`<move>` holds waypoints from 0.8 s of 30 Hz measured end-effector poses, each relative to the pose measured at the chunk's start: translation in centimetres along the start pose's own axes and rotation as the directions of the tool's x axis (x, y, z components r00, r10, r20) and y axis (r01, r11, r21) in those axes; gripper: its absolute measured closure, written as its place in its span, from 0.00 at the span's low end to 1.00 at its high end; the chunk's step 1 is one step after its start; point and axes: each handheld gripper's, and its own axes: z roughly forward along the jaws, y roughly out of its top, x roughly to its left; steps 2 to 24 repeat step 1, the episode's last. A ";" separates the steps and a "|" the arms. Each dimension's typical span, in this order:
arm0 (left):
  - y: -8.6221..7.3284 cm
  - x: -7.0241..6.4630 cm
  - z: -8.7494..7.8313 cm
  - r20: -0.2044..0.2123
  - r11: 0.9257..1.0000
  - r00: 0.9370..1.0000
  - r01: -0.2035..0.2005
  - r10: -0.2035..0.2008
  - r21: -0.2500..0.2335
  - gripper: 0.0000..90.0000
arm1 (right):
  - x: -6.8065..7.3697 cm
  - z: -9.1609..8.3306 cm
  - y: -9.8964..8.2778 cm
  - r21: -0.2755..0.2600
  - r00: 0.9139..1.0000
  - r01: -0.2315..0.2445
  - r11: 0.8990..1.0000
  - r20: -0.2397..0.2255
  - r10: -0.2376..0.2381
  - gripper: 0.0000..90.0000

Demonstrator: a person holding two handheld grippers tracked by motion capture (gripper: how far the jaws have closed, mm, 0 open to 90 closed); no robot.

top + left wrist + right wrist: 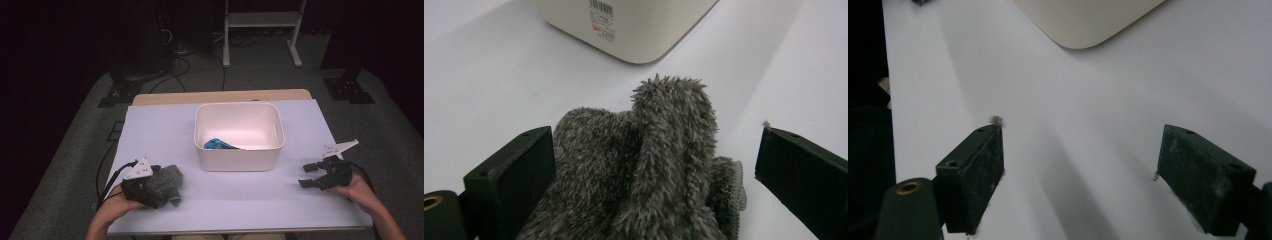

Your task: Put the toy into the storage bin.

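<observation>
A grey, fuzzy sock (644,170) flecked with lighter fibres is seen against the pale lavender-white table cover (165,130). The bin (239,134) is coloured creamy white (a barcode label with a red mark is borne on its wall), and a bright blue item (218,145) is contained. The 2 grippers' pads (973,175) are coloured black.

left gripper (150,187): black, grey plate, black cable | right gripper (314,176): black, grey plate, fuzz-flecked
</observation>
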 end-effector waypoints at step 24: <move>0.0 0.0 0.0 -0.002 1.000 1.000 0.003 -0.003 -0.002 0.03 | 0.0 0.0 -0.2 -0.006 1.000 0.005 1.000 0.003 -0.005 0.19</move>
